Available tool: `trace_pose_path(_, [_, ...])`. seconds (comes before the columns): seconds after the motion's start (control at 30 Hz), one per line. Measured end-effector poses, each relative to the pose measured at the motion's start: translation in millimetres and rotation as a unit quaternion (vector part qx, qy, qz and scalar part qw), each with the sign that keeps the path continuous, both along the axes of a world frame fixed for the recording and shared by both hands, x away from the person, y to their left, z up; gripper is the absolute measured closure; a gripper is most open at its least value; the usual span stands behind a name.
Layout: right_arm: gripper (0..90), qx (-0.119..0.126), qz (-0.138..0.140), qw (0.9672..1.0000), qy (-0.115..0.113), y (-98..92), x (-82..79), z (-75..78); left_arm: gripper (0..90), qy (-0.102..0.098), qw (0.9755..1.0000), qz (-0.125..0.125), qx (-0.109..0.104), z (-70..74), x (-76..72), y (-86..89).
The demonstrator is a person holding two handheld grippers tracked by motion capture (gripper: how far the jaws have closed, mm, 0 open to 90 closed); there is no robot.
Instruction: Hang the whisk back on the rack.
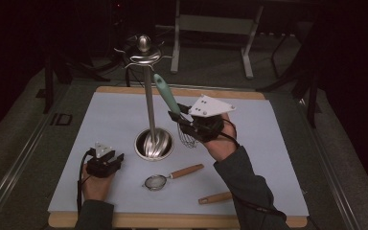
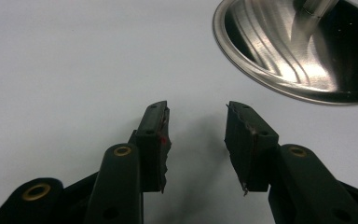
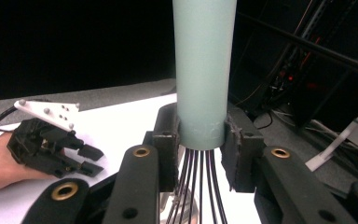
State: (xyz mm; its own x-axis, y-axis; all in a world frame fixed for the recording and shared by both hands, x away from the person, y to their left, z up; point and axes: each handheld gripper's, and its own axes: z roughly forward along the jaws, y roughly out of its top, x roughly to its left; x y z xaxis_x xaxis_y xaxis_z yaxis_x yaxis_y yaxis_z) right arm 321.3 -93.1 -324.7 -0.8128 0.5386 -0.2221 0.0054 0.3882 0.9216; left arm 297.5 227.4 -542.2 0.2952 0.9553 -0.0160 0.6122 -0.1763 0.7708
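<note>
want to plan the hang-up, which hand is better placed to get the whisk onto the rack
Right. The right gripper already clamps the whisk handle, raised near the rack; the left gripper rests open on the table.

The stand (image 1: 153,139) is at the mat's (image 1: 115,115) centre; the strainer (image 1: 172,177) lies before it, probably 1 more handle (image 1: 215,198) at its right.
</note>
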Motion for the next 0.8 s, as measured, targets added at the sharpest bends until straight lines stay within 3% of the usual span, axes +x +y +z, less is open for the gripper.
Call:
trace_pose_path(0.4, [69.6, 0.011, -0.006, 0.9999, -0.007, 6.2, 4.9, 9.6, 59.7, 0.000, 1.0000, 0.000, 0.000, -0.1, 0.1, -0.1])
trace_pose_path(0.8, [69.1, 0.009, -0.012, 0.9998, 0.016, 20.8, 21.2, 3.9, 59.7, 0.000, 1.0000, 0.000, -0.001, -0.2, 0.2, 0.1])
